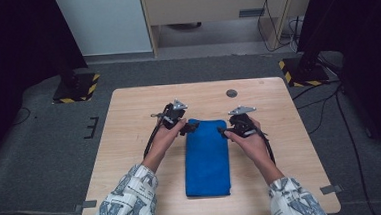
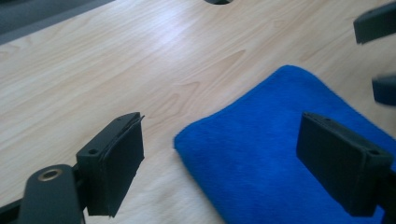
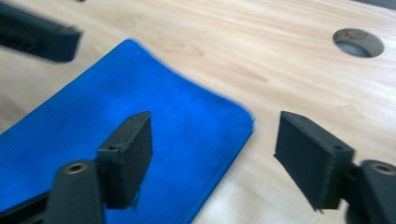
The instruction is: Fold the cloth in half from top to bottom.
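Jaws wide on both sides: our left gripper (image 1: 192, 128) and right gripper (image 1: 223, 132) hang apart at the far end of the folded blue towel (image 1: 206, 156), pads pressing on nothing. In the left gripper view the towel's (image 2: 280, 154) far left corner sits between the black pads (image 2: 119, 161), untouched; in the right gripper view the far right corner (image 3: 187, 126) lies between that pair of pads (image 3: 133, 149) the same way, the picture slightly blurred.

The towel lies flat at the middle of the wooden table (image 1: 130, 141), its long side running away from us, folded into a narrow rectangle. We judge it light, soft and limp: it will sag and unfold if lifted from one point, so the two far corners, taken through all layers, look like the sensible hold. Its pile is short and fuzzy, a saturated royal blue, with rounded fold edges and no visible stains. A round cable hole (image 1: 231, 93) marks the tabletop beyond it.
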Demonstrator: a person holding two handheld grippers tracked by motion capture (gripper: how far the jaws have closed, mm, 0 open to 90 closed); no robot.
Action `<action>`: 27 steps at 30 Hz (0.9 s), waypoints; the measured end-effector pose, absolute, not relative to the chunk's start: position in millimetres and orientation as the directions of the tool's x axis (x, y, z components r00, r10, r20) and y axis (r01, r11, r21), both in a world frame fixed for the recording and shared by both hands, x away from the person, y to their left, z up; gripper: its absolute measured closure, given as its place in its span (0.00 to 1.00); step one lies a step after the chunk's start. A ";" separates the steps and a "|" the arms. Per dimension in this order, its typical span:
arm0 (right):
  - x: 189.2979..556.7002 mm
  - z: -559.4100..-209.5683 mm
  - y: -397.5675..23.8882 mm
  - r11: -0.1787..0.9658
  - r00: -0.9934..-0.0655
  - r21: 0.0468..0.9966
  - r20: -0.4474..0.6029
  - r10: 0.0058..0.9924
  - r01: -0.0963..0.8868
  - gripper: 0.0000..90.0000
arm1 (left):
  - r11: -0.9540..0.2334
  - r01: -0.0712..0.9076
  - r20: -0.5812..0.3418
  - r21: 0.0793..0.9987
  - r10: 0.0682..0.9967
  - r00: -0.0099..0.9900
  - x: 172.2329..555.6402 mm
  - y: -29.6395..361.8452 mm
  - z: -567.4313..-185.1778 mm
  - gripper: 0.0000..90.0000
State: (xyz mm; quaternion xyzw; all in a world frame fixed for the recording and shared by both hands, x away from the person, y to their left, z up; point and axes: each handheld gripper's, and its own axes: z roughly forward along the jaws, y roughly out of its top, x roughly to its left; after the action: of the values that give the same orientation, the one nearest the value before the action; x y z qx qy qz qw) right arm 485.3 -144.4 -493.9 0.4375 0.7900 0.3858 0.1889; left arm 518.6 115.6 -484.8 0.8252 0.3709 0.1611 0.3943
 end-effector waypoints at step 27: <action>537.0 -514.7 -137.2 0.312 -0.546 0.727 0.102 0.832 0.612 0.60 | -0.372 0.575 -0.113 0.728 0.763 0.636 538.3 119.1 -517.4 0.43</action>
State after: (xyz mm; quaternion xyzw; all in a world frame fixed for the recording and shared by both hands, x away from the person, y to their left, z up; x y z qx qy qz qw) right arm 537.0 -137.2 -514.7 0.4531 0.7964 0.3723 0.1479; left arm 538.3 119.1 -517.4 0.8193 0.4084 0.1223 0.3834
